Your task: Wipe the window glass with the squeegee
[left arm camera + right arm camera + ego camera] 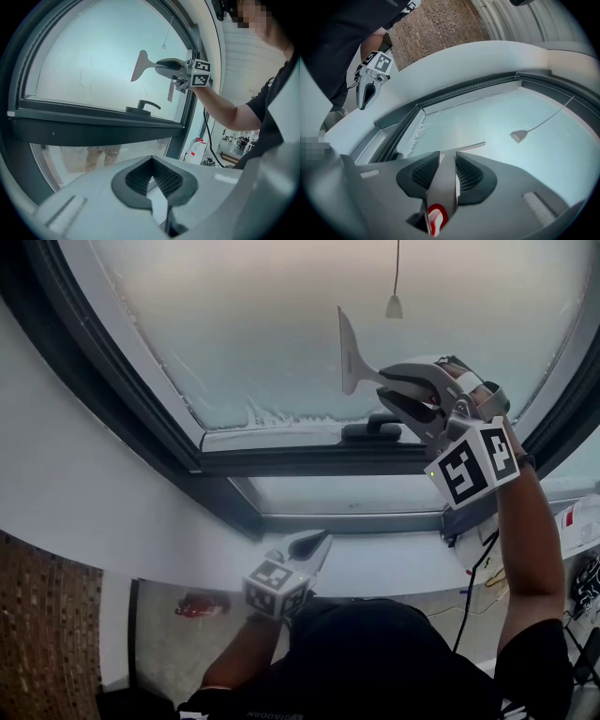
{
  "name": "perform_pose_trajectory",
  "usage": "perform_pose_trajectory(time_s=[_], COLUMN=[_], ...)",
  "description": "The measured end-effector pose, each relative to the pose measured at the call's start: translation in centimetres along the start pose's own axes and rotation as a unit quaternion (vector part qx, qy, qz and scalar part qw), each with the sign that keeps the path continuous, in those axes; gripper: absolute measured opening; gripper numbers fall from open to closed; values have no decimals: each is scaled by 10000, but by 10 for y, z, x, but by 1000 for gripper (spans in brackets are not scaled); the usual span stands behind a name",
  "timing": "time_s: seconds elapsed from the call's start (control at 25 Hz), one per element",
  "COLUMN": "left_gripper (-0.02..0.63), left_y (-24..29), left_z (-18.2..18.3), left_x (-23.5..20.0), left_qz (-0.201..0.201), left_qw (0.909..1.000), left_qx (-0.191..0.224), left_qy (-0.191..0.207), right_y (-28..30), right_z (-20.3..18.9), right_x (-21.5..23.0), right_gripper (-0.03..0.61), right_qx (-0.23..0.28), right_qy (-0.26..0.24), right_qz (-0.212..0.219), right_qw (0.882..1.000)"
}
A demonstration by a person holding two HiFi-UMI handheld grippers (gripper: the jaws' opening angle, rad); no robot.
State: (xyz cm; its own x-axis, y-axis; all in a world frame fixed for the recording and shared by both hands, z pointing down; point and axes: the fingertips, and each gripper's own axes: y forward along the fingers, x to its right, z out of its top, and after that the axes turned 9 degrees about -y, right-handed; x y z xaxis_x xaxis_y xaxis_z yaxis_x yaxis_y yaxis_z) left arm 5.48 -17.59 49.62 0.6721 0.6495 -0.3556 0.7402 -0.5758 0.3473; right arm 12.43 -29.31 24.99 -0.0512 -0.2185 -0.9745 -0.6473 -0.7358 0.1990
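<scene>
Ok so here's where I'm at: my right gripper (pixel 386 385) is clamped on the squeegee (pixel 349 357) by its handle, and the blade is up at the window glass (pixel 234 324), toward the right side of the pane and a bit above the window handle (pixel 373 430). In the right gripper view the squeegee sits straight down the middle between the pads, so the grip looks solid to me. I can't swear the rubber edge is flat on the glass along its whole length; it looks close or just touching. My left gripper (pixel 314 545) is down low by my chest, well away from the window, jaws closed with nothing in them, so it's just along for the ride. The glass looks hazy all over and there's a band of foamy streaks (pixel 272 415) along the bottom edge by the frame (pixel 141 418), so I'd guess most of the wiping is ahead of me. For this stroke I'd square the blade to the pane, lean in evenly so neither end lifts, and pull in one steady pass rather than scrubbing. Watch the cord pull (pixel 395 306) hanging just above the blade, and stop short of the window handle so the blade doesn't hop.
</scene>
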Motion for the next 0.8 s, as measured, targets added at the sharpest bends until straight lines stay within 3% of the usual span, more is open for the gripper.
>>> perform_pose_trajectory(time_s=[0.8], left_gripper=[0], left_y=[21], left_z=[0], left_x=[15], left_qz=[-85], left_qw=[9999], left_qx=[-57], left_qy=[74], right_y=[-40], right_z=[-44], right_x=[-5], right_gripper=[132], right_qx=[-313], right_qy=[-8], right_qz=[4], right_qw=[9995])
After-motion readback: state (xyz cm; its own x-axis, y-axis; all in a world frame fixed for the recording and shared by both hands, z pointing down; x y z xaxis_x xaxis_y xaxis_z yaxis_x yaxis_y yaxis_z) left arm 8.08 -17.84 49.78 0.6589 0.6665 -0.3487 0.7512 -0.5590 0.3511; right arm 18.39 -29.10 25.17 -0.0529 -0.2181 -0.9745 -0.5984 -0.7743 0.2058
